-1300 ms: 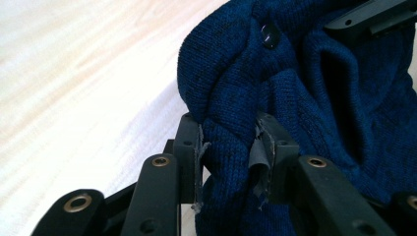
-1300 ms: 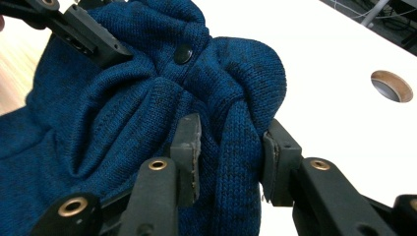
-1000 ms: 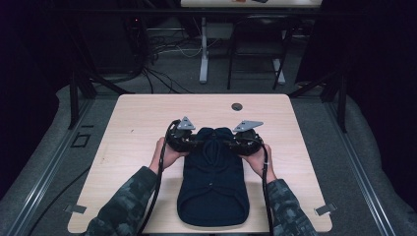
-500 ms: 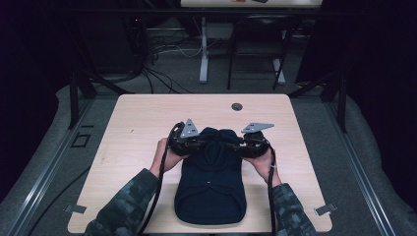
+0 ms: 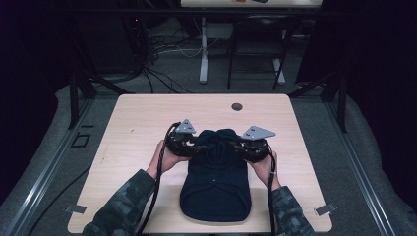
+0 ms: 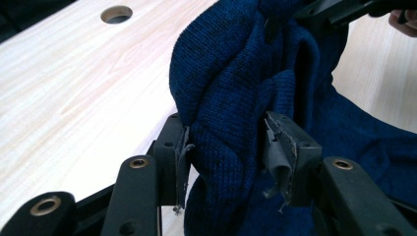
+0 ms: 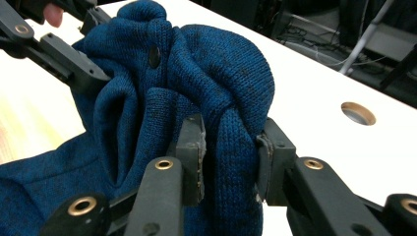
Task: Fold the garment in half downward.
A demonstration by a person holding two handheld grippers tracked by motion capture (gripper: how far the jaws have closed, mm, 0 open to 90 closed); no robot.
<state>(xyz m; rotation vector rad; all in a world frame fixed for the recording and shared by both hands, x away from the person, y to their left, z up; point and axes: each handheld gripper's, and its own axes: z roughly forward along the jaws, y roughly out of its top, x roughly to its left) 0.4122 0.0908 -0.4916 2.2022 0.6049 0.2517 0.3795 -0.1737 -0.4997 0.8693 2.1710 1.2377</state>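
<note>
A dark blue knitted garment (image 5: 215, 187) lies folded on the pale wooden table (image 5: 137, 118), its far end bunched and lifted. My left gripper (image 5: 199, 146) is shut on a thick fold of the knit (image 6: 226, 142) at the garment's left side. My right gripper (image 5: 235, 146) is shut on a fold (image 7: 228, 147) at the right side. Both grippers face each other across the bunched top, close together. A dark button (image 7: 154, 56) shows on the fabric in the right gripper view.
A round cable hole (image 5: 237, 106) sits near the table's far edge. Bare table lies left, right and beyond the garment. Chair and desk legs with cables stand on the floor past the table.
Both grippers have carried the garment's far end toward the table's far side, stretching it longer. The right gripper shifted slightly outward to the right.
</note>
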